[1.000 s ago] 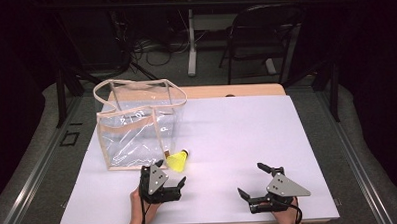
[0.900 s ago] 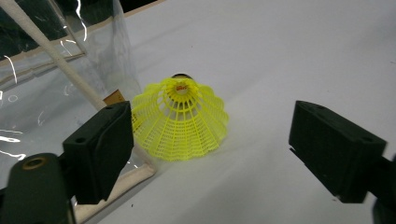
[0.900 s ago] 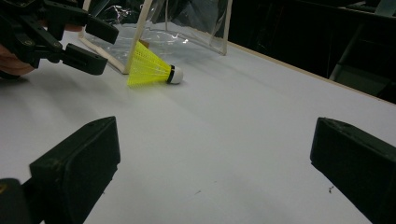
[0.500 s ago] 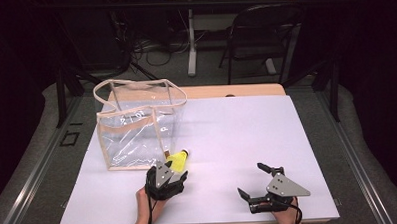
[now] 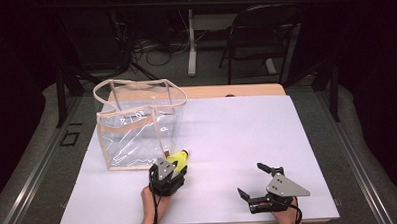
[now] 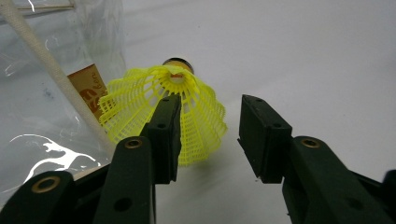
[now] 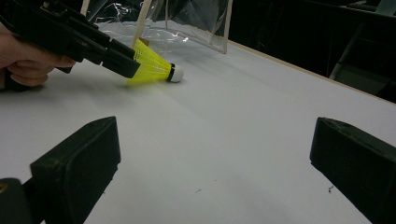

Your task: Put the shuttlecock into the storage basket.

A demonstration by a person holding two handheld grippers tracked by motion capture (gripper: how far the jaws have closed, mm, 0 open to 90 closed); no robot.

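Observation:
A yellow shuttlecock (image 5: 178, 156) lies on its side on the white table (image 5: 247, 125), right beside the front right corner of a clear plastic bag (image 5: 137, 126). My left gripper (image 5: 174, 164) reaches over its skirt, and its jaws have just been closing with the skirt between them. In the left gripper view the left jaw lies against the shuttlecock (image 6: 135, 98), while the right jaw stands off it with a gap, so my left gripper (image 6: 208, 109) is open. My right gripper (image 5: 249, 179) rests wide open near the front right edge, with nothing between its jaws (image 7: 215, 149); the shuttlecock (image 7: 156, 67) shows beyond.
The clear bag (image 6: 42, 116) with tan trim and handles stands upright at the table's left. White tabletop stretches between and behind the grippers. A dark folding chair (image 5: 264, 34) and cables stand beyond the far edge.
My left gripper has moved forward onto the shuttlecock and its jaws have narrowed around the skirt. The right gripper has not moved.

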